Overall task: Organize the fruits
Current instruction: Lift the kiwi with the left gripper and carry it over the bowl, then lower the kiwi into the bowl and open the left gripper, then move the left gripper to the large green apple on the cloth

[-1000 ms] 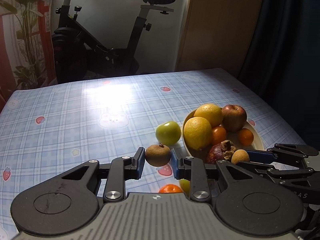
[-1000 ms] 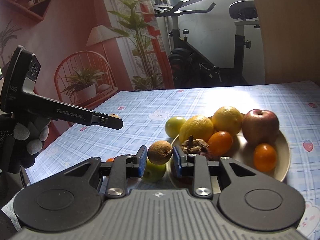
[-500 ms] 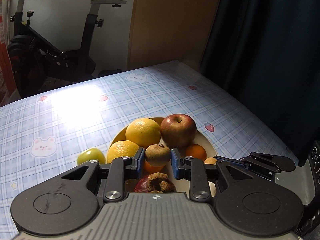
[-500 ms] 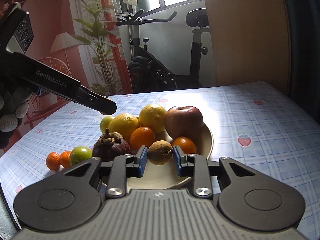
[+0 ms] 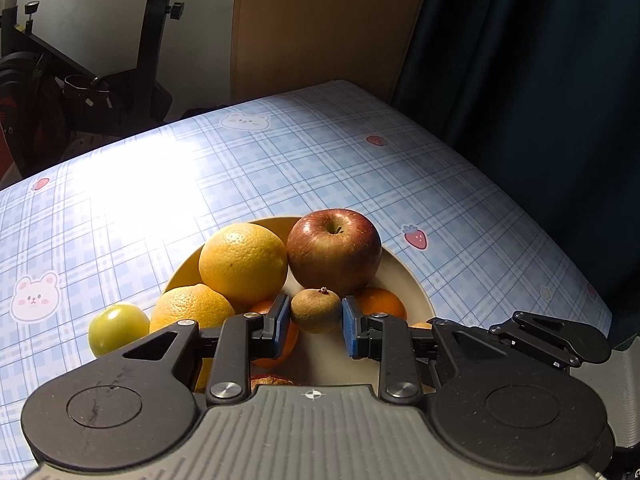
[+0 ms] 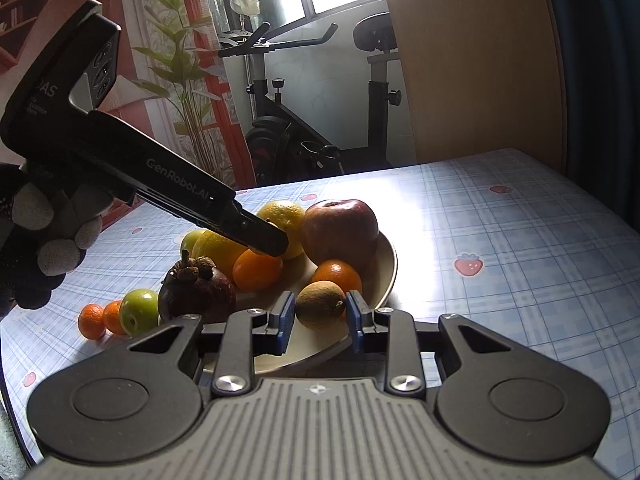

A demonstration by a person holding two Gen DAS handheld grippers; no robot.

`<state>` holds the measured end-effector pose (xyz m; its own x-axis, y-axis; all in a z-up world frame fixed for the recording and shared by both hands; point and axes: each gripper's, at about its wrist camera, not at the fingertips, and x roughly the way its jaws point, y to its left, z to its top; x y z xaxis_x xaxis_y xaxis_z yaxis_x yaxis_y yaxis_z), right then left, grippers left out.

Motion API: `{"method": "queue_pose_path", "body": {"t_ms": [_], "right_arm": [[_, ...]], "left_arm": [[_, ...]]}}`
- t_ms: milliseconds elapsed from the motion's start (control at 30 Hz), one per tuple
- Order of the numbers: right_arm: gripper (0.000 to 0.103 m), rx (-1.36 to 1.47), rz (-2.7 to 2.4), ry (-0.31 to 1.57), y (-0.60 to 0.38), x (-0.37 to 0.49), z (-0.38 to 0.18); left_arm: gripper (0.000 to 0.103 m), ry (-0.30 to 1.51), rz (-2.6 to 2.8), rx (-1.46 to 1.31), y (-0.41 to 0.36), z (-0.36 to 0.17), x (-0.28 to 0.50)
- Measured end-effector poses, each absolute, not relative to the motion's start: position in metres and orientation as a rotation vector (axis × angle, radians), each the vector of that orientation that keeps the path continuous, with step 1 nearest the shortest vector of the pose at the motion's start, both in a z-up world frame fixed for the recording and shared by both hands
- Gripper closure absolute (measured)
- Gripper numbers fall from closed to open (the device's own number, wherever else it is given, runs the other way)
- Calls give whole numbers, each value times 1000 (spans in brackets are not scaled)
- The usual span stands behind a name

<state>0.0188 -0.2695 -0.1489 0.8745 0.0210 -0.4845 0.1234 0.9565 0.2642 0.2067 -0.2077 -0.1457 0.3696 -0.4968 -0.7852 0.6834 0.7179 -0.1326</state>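
Observation:
A cream bowl (image 5: 405,276) holds a red apple (image 5: 334,250), two big yellow citrus fruits (image 5: 243,262) and small oranges (image 5: 380,304). My left gripper (image 5: 315,319) is shut on a small brown fruit (image 5: 316,310), tilted down over the bowl's middle just in front of the apple. In the right wrist view the bowl (image 6: 390,258) also carries a dark mangosteen (image 6: 196,288). My right gripper (image 6: 320,319) is shut on a second brown fruit (image 6: 322,305), low over the bowl's near rim beside a small orange (image 6: 338,274). The left gripper (image 6: 264,240) reaches in from the left there.
On the checked tablecloth left of the bowl lie a green fruit (image 6: 138,310) and two small tangerines (image 6: 92,320); another green fruit (image 5: 118,326) sits by the bowl's far side. A gloved hand (image 6: 44,248) holds the left gripper. An exercise bike (image 6: 304,128) stands behind the table.
My left gripper has swung right from over the cloth to above the bowl, still holding its brown fruit. The right gripper has come closer and lower to the bowl with its fruit.

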Motion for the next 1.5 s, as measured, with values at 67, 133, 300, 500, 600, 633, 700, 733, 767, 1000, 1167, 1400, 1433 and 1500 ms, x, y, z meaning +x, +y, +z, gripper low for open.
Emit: {"method": "queue_pose_path", "body": {"t_ms": [67,133,300,500,600,633,700,733,767,1000,1167,1400,1433,1500], "right_arm": [[72,300,-43,509,-271,19,-150],[72,294,-32,515,-271,20,-151],[72,291,-22,519,-269,21,-152],[72,298,-21,518,-270,21,-152],[72,299,-21,517,-270,21,-152],[72,299,-21,517,-270,21,-152],[72,300,-21,516,-270,21,-152],[72,300,-21,516,-270,21,-152],[72,300,-21,516,-270,21,-152],[72,301,-23,513,-271,20,-152],[72,305,-32,506,-271,19,-152],[72,279,-47,514,-266,20,-150],[72,273,-51,517,-265,21,-150],[71,269,-52,526,-263,22,-150]], "left_arm": [[73,918,-768,238,-210,-146,206],[73,918,-772,241,-213,-146,207],[73,923,-778,248,-221,-149,208],[73,928,-780,257,-224,-150,207],[73,928,-774,257,-224,-152,209],[73,927,-773,254,-223,-151,209],[73,929,-776,246,-222,-150,210],[73,929,-777,242,-221,-149,210],[73,926,-778,241,-221,-148,209],[73,868,-778,238,-201,-128,202],[73,821,-728,175,-159,-106,203],[73,791,-559,110,-82,-91,197],[73,790,-526,90,-68,-90,195],[73,793,-461,69,-50,-90,190]]}}
